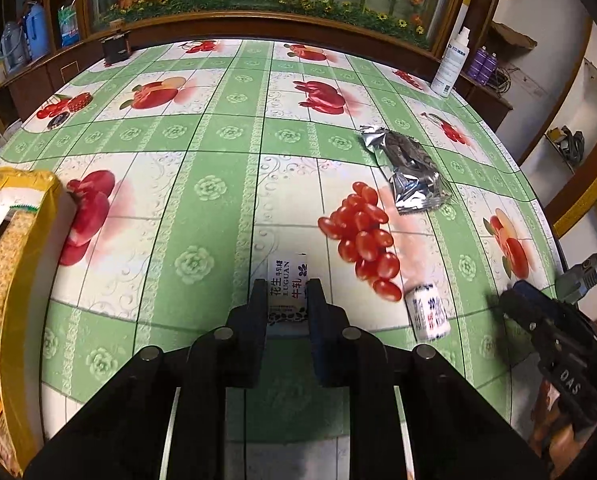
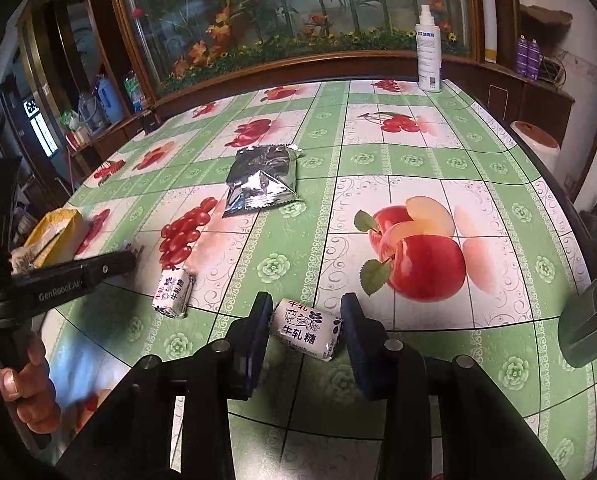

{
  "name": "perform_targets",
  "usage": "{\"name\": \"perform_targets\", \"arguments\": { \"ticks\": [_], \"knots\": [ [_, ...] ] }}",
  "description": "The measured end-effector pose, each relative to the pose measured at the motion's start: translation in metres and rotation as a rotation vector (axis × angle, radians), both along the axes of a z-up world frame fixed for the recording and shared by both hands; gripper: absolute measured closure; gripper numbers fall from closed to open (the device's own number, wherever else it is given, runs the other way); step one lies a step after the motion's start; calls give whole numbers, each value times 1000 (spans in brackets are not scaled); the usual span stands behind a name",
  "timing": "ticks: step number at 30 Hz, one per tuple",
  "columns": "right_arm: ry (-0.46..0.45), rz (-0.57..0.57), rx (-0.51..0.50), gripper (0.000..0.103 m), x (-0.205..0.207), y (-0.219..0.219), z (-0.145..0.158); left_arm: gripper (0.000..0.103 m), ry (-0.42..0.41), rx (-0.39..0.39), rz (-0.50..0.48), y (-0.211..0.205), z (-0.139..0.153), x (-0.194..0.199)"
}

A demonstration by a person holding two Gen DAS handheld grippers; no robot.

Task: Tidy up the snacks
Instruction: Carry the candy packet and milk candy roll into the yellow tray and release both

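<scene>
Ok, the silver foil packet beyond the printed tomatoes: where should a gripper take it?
Probably take the silver foil packet by its near sealed edge, coming low from the near side. It lies flat on the tablecloth; its body looks broad and puffy, while that crimped edge is thin and faces the right gripper.

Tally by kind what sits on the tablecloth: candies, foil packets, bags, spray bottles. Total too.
white milk candy: 3
silver foil packet: 1
yellow bag: 1
white spray bottle: 1
Total: 6
</scene>
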State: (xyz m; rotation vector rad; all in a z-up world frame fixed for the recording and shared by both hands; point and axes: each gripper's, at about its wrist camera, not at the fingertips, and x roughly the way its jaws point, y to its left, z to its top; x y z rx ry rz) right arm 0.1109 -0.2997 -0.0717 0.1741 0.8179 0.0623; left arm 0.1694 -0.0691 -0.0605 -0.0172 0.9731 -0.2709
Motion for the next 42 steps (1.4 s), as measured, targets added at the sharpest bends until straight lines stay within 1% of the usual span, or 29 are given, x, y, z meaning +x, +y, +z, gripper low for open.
{"name": "perform_targets", "arguments": {
  "ticks": [4,11,14,16,19,24,32,42],
  "knots": [
    [-20,8,21,66,-3,0,3,87,-36,21,-3,8,11,-20],
    [-79,28,63,66,-12,8,16,87,-84,-11,15,40,33,-54],
    [-106,38,133,66,-21,10,23,87,-95,-9,51,57,41,-63],
    [-123,46,183,66,-28,14,27,87,-106,8,78,67,45,-69],
    [-131,74,311,66,-36,20,28,87,-124,43,114,79,49,-76],
    [-116,122,396,67,-43,41,28,87,-149,102,161,95,52,-90],
    [-109,200,386,67,-53,83,35,87,-154,116,212,122,53,-102],
    [-86,269,377,67,-56,118,35,87,-165,112,257,147,57,-114]
  ]
}}
